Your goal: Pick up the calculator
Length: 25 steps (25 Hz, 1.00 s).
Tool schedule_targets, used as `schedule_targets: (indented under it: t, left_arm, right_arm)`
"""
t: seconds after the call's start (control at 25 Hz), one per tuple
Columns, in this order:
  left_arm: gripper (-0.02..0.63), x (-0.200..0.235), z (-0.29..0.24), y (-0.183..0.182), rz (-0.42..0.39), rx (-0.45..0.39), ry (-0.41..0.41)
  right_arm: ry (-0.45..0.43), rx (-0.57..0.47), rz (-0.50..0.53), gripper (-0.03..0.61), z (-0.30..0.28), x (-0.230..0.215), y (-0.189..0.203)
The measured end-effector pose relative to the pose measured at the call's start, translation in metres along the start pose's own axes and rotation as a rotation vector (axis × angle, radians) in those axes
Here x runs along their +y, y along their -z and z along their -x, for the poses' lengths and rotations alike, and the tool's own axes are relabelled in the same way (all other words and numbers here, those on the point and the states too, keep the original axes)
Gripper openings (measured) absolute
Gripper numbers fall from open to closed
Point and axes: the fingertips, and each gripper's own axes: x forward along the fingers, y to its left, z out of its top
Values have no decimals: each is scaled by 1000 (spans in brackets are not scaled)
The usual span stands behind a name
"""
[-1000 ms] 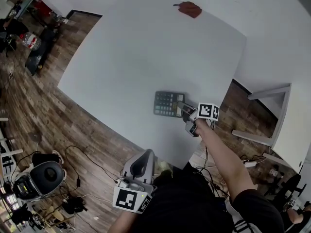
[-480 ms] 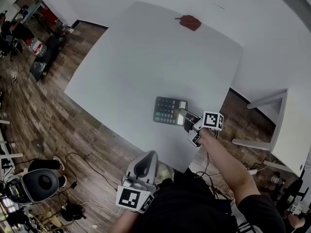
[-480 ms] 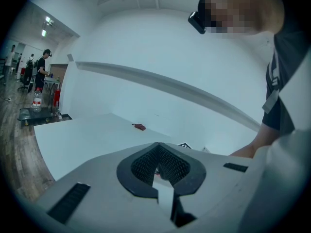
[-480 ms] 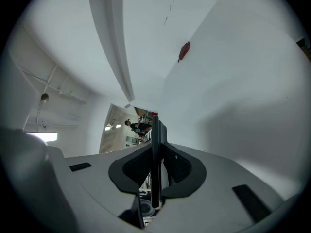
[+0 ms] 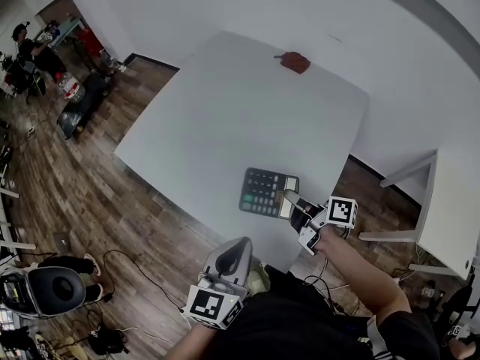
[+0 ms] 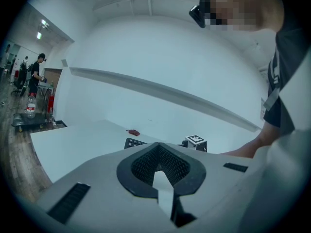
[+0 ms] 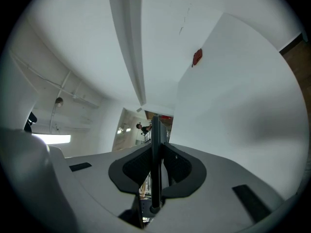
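The dark calculator (image 5: pixel 262 192) hangs above the white table (image 5: pixel 225 111), near its front edge, gripped by its right end. My right gripper (image 5: pixel 291 201) is shut on it. In the right gripper view the calculator (image 7: pixel 155 164) shows edge-on as a thin dark blade between the pads of the right gripper (image 7: pixel 155 178). My left gripper (image 5: pixel 229 257) is held low, close to the person's body and off the table, with its jaws shut and nothing in them. From the left gripper view (image 6: pixel 163 178) the calculator (image 6: pixel 133 142) peeks over the jaws.
A small red object (image 5: pixel 295 62) lies at the table's far edge by the white wall. Wooden floor with cables and a round device (image 5: pixel 52 291) lies to the left. A white desk (image 5: pixel 450 201) stands to the right. People stand far off at the left.
The right gripper has risen with the calculator, lifting it off the table. The left gripper has come up a little beside the body.
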Motion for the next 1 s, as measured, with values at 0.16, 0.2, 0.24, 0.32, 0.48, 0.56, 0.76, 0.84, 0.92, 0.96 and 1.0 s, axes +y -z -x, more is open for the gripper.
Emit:
schedule_targets:
  t: [0.16,0.2,0.24,0.32,0.48,0.56,0.76,0.84,0.92,0.96,1.0]
  left_arm:
    - [6,-14,7,-6,-20,-24,25]
    - [6,-18,9,-8,-27,-29,32]
    - [6,-23,11,-10,-33,-35,40]
    - [6,-31,15,-14,-47,-52,53]
    - [6,-40,23,-24,-71,-89,64]
    - [6,-46,29,-27,-77,-98,72]
    - [6,-62,45,-34,-90,-121,97]
    - [6,-68,48,-37,-99,-129,108]
    - [6,-73,51,-39,-105,-135,116]
    - [6,-75,52,-39,-107,-138,118]
    - [6,-77,53,-39,-108,-140,120]
  right_arm:
    - [-44,-20,24,66,19,36,9]
    - [-55,-25,26,66,24,44,12]
    - [-63,-30,27,66,29,51,15]
    - [-77,-39,32,66,39,63,20]
    - [-112,-62,39,66,56,85,27]
    - [-124,-71,38,66,65,94,33]
    - [-143,-87,36,66,87,113,51]
    - [-150,-97,42,66,94,118,55]
    - [-153,-107,50,66,101,123,58]
    - [-153,-109,55,66,104,125,60]
    - [-152,-111,60,66,107,127,62]
